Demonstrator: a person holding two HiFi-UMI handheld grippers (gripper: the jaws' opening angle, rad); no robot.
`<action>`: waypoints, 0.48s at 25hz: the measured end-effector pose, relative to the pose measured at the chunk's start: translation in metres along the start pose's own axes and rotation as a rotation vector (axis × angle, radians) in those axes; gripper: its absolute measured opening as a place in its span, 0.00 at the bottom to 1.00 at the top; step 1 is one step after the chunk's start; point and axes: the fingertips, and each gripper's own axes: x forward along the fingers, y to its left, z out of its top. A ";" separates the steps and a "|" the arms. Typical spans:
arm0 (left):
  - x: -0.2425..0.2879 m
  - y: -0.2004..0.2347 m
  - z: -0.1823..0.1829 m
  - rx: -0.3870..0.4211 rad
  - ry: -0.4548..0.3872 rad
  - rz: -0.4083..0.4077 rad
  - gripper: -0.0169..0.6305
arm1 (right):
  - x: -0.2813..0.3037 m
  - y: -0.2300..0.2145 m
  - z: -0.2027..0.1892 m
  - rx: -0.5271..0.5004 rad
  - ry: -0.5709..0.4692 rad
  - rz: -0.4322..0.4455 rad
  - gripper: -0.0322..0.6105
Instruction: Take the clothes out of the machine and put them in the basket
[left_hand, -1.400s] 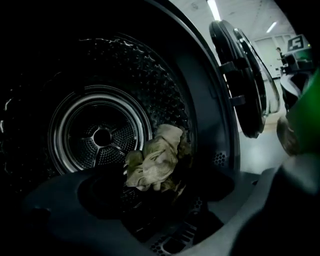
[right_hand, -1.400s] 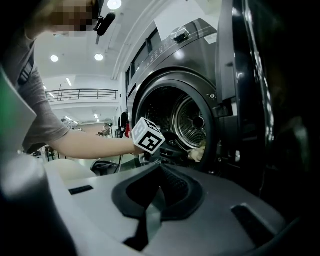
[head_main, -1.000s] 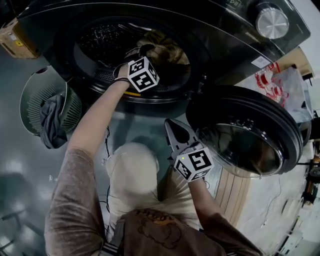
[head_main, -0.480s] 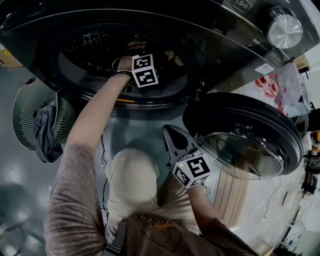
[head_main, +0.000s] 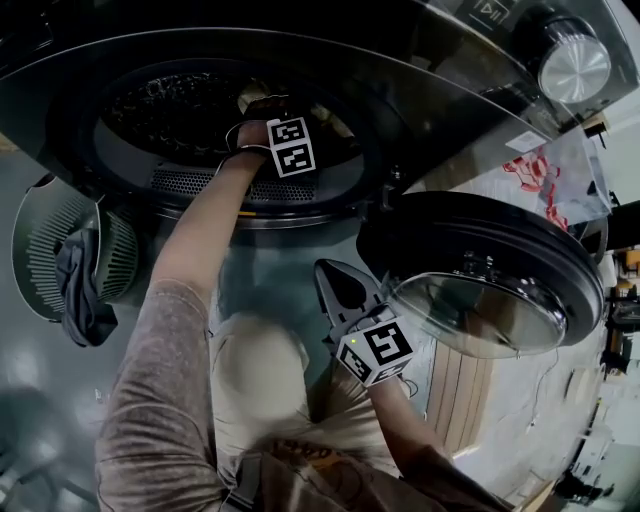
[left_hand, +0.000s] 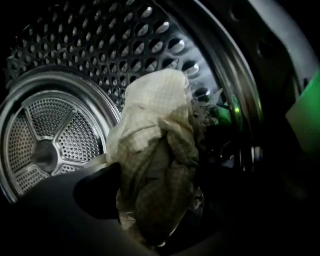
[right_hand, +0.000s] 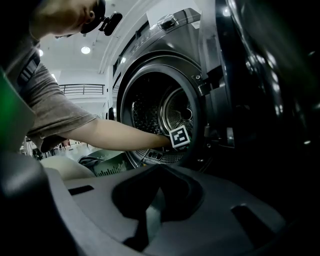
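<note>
Deep in the drum (left_hand: 100, 45) of the washing machine (head_main: 430, 100), the left claw (head_main: 270, 110) is right up on a crumpled pale checked garment (left_hand: 155, 150)! Its jaws have just been opening and stand wide, with the cloth bunched in the gap between them. It lies against the one dark jaw showing at the lower left. The other jaw is lost in shadow, and no squeeze on the fabric shows. Perforated steel wall rises above and behind the garment, and the ribbed back plate (left_hand: 45, 145) sits off to this claw's left. The bare forearm (head_main: 200, 230) runs in through the round opening.

Over to the right claw (head_main: 332, 280): outside the machine, low in front of it, jaws drawn together, nothing in them. It points toward the opening, with the swung-open round door (head_main: 480, 280) just to its right and the person's pale-trousered knee (head_main: 255, 370) to its left.

Out past the left arm, on the floor (head_main: 30, 400), stands the slotted basket (head_main: 35, 230), well apart from both claws. A dark grey garment (head_main: 80, 290) is draped at its rim. Up top, far right of the left claw, there's the silver dial (head_main: 573, 68).
</note>
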 end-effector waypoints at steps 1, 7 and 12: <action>0.003 -0.001 -0.001 -0.009 0.005 -0.005 0.76 | 0.000 0.001 0.000 0.000 0.000 0.003 0.05; 0.014 0.002 -0.002 -0.063 0.022 0.016 0.61 | -0.001 0.000 0.001 -0.007 0.003 -0.009 0.05; 0.011 0.009 -0.006 -0.104 0.032 0.037 0.37 | -0.001 -0.003 0.004 -0.006 -0.004 -0.014 0.05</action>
